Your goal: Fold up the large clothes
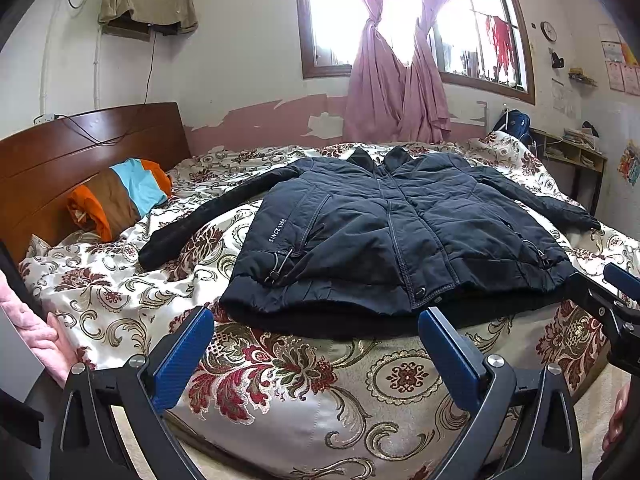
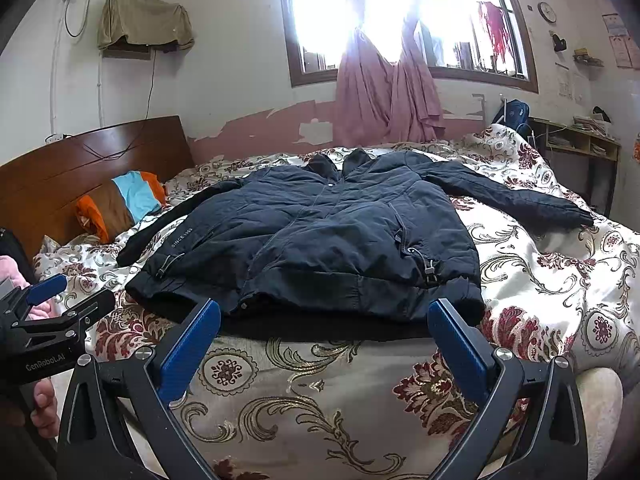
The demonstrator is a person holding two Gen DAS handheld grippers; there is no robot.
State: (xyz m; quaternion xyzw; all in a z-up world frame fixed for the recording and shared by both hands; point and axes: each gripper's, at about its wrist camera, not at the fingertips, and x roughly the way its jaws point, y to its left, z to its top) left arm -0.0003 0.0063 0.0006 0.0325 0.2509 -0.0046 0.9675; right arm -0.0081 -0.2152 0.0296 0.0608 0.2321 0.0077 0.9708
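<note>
Nearest the cameras, both grippers hang over the near edge of the bed — left gripper jaws spread wide, nothing between them; right gripper likewise wide and empty. Each sits just short of the hem, not touching it. Floral quilt covers the bed under them. On it, dark navy padded jacket lies flat, front up, zipped, hem toward the near edge, collar far; left sleeve stretched out to the left, right sleeve out to the right. Left of the jacket — a striped orange, brown and blue pillow against the wooden headboard. Far wall: window with pink curtains, knotted.
</note>
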